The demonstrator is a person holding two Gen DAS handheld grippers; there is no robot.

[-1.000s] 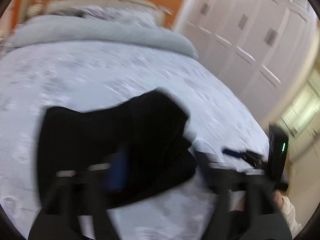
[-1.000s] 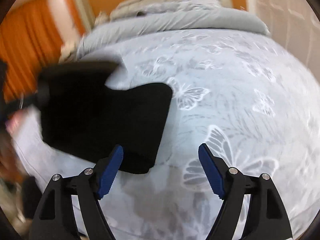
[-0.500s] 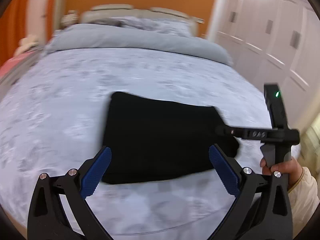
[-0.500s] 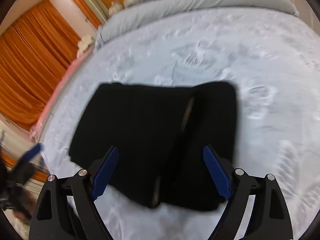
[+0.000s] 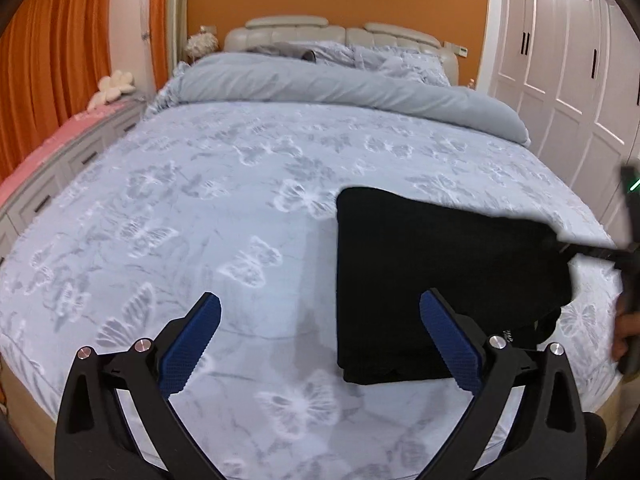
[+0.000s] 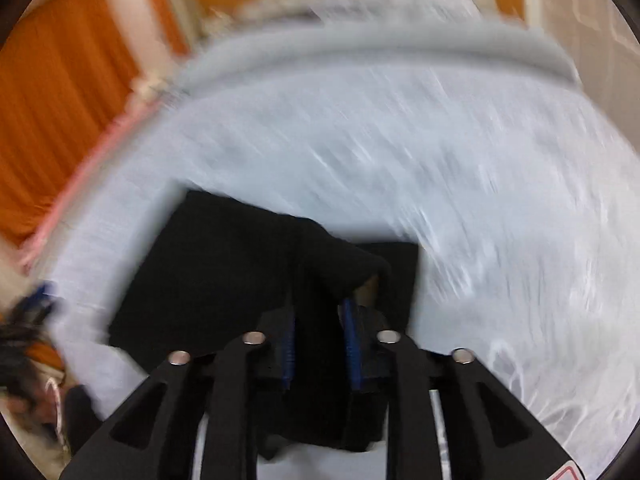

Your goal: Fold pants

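Observation:
The black pants [image 5: 436, 280] lie folded into a rectangle on the bed near its right front edge. My left gripper [image 5: 320, 340] is open and empty, above the sheet just left of the pants' near edge. In the blurred right wrist view my right gripper [image 6: 320, 332] is shut on a raised fold of the pants [image 6: 240, 276] at their right side. The right gripper's body shows at the far right of the left wrist view [image 5: 628, 256].
The bed has a pale blue butterfly-print sheet [image 5: 200, 208] and a rolled grey duvet [image 5: 340, 88] at the headboard. White wardrobe doors [image 5: 568, 60] stand on the right. Orange curtains [image 5: 48, 48] and a pink-topped drawer unit [image 5: 52, 148] are on the left.
My left gripper has let go of the pants and swung left over the bare sheet. My right gripper has moved in and closed on the pants' right side.

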